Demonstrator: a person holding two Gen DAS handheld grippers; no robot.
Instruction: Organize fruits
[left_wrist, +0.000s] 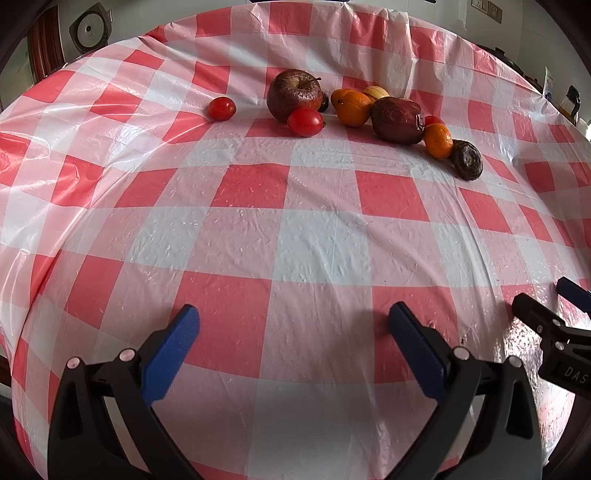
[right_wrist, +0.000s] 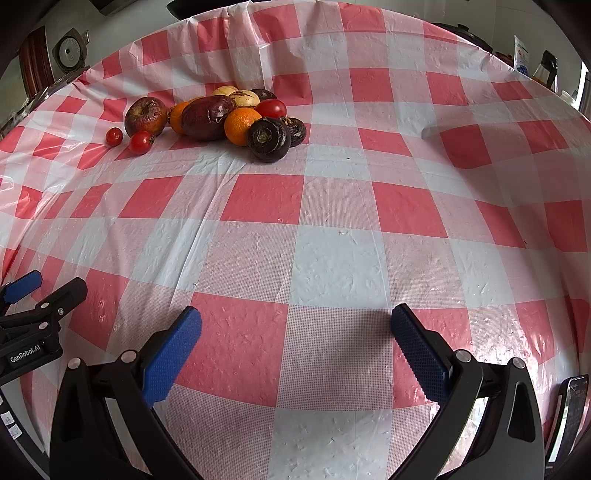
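A heap of fruit lies far across the red-and-white checked tablecloth (left_wrist: 295, 240). In the left wrist view I see a wrinkled red apple (left_wrist: 294, 94), two tomatoes (left_wrist: 221, 108) (left_wrist: 305, 122), oranges (left_wrist: 352, 108) (left_wrist: 438, 140), a dark red fruit (left_wrist: 397, 120) and a dark round fruit (left_wrist: 467, 160). The right wrist view shows the same heap at upper left: apple (right_wrist: 145, 116), orange (right_wrist: 242, 125), dark round fruit (right_wrist: 267, 139), pale fruits (right_wrist: 243, 98). My left gripper (left_wrist: 293, 317) is open, well short of the fruit. My right gripper (right_wrist: 295, 319) is open too, nothing between its fingers.
A round grey appliance (left_wrist: 90, 31) stands beyond the table's far left edge. Bottles and a carton (right_wrist: 522, 55) sit past the far right edge. A dark phone-like object (right_wrist: 570, 406) lies at the near right edge. A broad stretch of tablecloth separates both grippers from the fruit.
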